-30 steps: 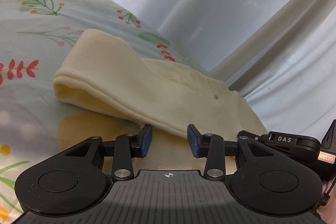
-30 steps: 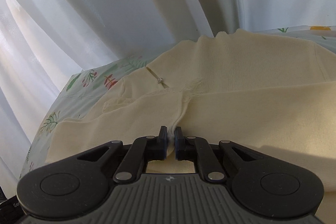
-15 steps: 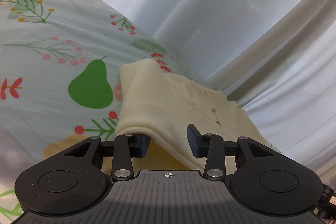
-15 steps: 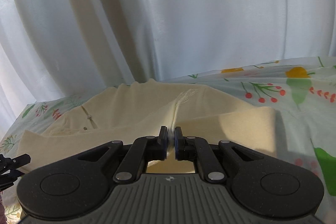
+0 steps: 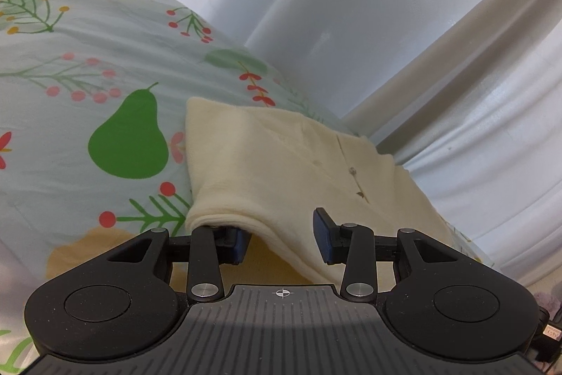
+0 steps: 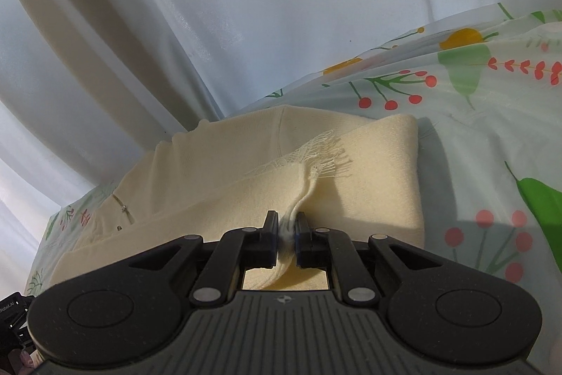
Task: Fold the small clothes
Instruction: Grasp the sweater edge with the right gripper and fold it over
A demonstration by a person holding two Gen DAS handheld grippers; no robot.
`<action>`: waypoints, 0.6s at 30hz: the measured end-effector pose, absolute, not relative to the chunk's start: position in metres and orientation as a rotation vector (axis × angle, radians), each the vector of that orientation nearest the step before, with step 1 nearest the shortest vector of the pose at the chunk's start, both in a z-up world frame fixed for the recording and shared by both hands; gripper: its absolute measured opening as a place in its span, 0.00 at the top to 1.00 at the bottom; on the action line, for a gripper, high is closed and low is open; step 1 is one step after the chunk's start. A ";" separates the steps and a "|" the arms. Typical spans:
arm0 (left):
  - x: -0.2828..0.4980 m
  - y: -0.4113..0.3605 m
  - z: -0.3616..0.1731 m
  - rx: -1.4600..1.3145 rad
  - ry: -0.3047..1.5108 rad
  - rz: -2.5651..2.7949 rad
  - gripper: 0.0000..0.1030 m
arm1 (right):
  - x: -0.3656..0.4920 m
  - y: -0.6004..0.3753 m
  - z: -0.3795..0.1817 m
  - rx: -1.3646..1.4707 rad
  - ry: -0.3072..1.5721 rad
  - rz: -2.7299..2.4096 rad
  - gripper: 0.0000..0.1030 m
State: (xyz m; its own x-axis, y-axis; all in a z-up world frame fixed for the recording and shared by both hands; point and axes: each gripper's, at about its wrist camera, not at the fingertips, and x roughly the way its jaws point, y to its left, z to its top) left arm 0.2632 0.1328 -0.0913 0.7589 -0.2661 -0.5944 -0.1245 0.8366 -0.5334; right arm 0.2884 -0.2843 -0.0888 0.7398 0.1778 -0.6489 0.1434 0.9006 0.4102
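A cream knitted garment (image 6: 217, 185) lies folded on a fruit-and-berry printed sheet (image 5: 80, 65), with pale curtains (image 6: 246, 6) hanging just behind. The right tool (image 6: 287, 229) is clamped tight on a bunched, fringed strip of the cream fabric. The left tool (image 5: 281, 236) stands partly open at the garment's near fold, its left finger (image 5: 236, 241) tucked beneath the cloth edge, its right finger (image 5: 325, 236) bare.

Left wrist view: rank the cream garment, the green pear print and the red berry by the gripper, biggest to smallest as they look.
1. cream garment
2. green pear print
3. red berry
The berry lies nearer the camera, yet looks smallest.
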 end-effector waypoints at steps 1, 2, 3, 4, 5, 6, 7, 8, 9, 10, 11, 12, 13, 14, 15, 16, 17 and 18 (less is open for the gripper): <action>0.265 0.132 -0.091 -0.581 0.721 -0.080 0.60 | 0.288 -0.280 -0.084 0.407 0.726 0.007 0.94; 0.265 0.132 -0.092 -0.578 0.727 -0.081 0.60 | 0.286 -0.276 -0.079 0.349 0.697 -0.018 0.94; 0.266 0.132 -0.092 -0.579 0.730 -0.082 0.60 | 0.284 -0.275 -0.073 0.309 0.664 -0.052 0.94; 0.266 0.132 -0.093 -0.582 0.731 -0.084 0.60 | 0.282 -0.274 -0.070 0.278 0.646 -0.089 0.94; 0.265 0.132 -0.093 -0.584 0.732 -0.087 0.60 | 0.282 -0.275 -0.069 0.251 0.641 -0.119 0.94; 0.265 0.132 -0.094 -0.590 0.738 -0.091 0.60 | 0.281 -0.275 -0.070 0.227 0.640 -0.138 0.94; 0.265 0.132 -0.094 -0.594 0.744 -0.095 0.60 | 0.279 -0.276 -0.071 0.215 0.645 -0.145 0.94; 0.265 0.132 -0.094 -0.591 0.750 -0.100 0.60 | 0.278 -0.278 -0.072 0.213 0.654 -0.144 0.94; 0.265 0.131 -0.094 -0.579 0.751 -0.100 0.60 | 0.278 -0.281 -0.076 0.213 0.671 -0.140 0.94; 0.265 0.130 -0.094 -0.567 0.752 -0.100 0.61 | 0.279 -0.281 -0.078 0.204 0.684 -0.140 0.94; 0.265 0.129 -0.093 -0.558 0.752 -0.099 0.61 | 0.280 -0.281 -0.080 0.193 0.693 -0.137 0.94; 0.266 0.129 -0.093 -0.555 0.752 -0.096 0.62 | 0.281 -0.280 -0.081 0.178 0.697 -0.136 0.94; 0.267 0.128 -0.093 -0.554 0.753 -0.091 0.62 | 0.281 -0.278 -0.081 0.157 0.695 -0.134 0.94; 0.268 0.127 -0.092 -0.554 0.753 -0.086 0.62 | 0.281 -0.274 -0.080 0.124 0.687 -0.135 0.94; 0.269 0.126 -0.092 -0.553 0.751 -0.080 0.62 | 0.283 -0.271 -0.080 0.089 0.674 -0.148 0.94; 0.270 0.125 -0.092 -0.547 0.745 -0.074 0.62 | 0.284 -0.268 -0.080 0.056 0.663 -0.169 0.94; 0.270 0.122 -0.092 -0.535 0.740 -0.065 0.61 | 0.285 -0.265 -0.082 0.021 0.651 -0.193 0.94; 0.270 0.121 -0.093 -0.527 0.742 -0.060 0.62 | 0.286 -0.264 -0.083 0.007 0.649 -0.205 0.94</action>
